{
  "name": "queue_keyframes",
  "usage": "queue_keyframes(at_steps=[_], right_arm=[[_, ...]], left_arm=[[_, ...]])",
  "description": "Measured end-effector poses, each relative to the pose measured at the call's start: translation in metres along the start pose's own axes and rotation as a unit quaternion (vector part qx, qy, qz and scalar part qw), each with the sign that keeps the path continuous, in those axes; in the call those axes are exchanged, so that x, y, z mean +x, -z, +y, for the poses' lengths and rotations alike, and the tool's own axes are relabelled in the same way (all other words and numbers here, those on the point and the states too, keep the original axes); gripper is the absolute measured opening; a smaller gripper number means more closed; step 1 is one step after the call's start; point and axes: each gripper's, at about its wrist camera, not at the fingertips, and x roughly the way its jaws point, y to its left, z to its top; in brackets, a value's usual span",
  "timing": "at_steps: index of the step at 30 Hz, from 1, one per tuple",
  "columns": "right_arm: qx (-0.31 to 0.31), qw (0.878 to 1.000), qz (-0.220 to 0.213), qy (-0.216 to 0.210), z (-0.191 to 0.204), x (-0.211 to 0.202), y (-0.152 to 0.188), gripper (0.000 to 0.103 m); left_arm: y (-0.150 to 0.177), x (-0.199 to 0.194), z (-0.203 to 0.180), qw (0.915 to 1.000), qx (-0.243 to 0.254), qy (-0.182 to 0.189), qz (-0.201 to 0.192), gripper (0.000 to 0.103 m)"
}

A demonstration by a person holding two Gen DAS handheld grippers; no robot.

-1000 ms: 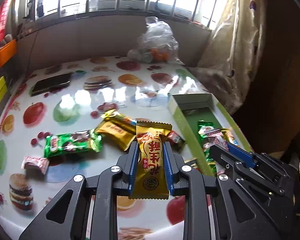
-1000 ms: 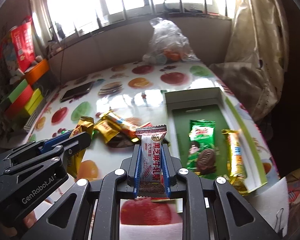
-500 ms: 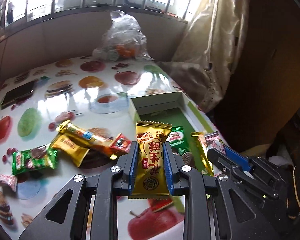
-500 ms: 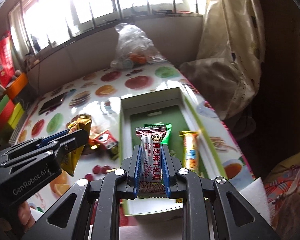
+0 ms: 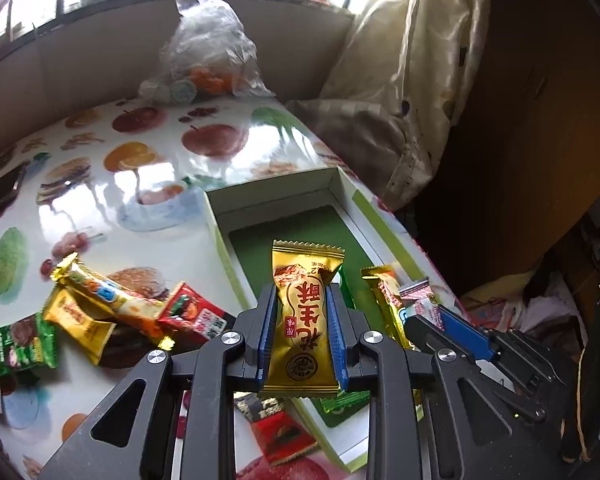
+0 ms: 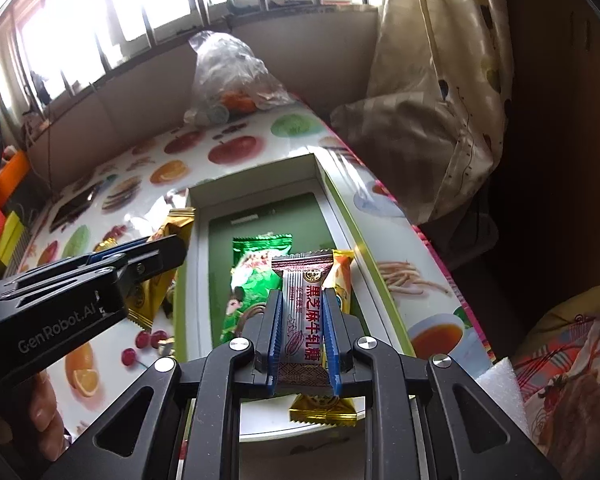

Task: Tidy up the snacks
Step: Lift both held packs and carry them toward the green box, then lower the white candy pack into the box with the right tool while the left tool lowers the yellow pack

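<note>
- Left hand-held gripper (image 5: 302,328): clenched on a gold peanut-candy packet (image 5: 304,312), held upright above the near-left edge of the green-lined box (image 5: 288,200).
- Right hand-held gripper (image 6: 300,330): clenched on a maroon sesame-nougat packet (image 6: 302,320), held over the box interior.
- Box contents: green packet (image 6: 256,268), yellow packet (image 6: 342,276).
- Bench (image 5: 148,168): loose snack pile (image 5: 112,312) left of the box.

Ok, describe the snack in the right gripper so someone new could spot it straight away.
Find the green-lined box at the table's right edge. Above it, the right gripper is shut on a maroon-and-white candy bar with red Chinese characters. The green packet and gold packet below lie loose in the box.
</note>
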Motion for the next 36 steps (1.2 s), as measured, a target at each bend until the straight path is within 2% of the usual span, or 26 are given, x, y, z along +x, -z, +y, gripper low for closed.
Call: queue_keyframes(at_steps=[10,26,34,36], right_arm=[[0.003,1.000,0.015,0.007,-0.008,0.019,0.003,0.019],[-0.001,1.000,0.013,0.018,-0.011,0.027,0.007,0.019],[-0.001,1.000,0.012,0.022,-0.012,0.026,0.009,0.026],[0.001,1.000,0.012,0.022,-0.013,0.026,0.009,0.027]], left_arm=[[0.001,0.028,-0.005,0.9997,0.006,-0.004,0.025,0.025],[0.008,0.040,-0.007,0.9991,0.010,-0.011,0.039,0.026],[0.009,0.041,-0.006,0.9992,0.007,-0.010,0.037,0.029],[0.009,0.041,-0.006,0.9993,0.007,-0.006,0.036,0.034]])
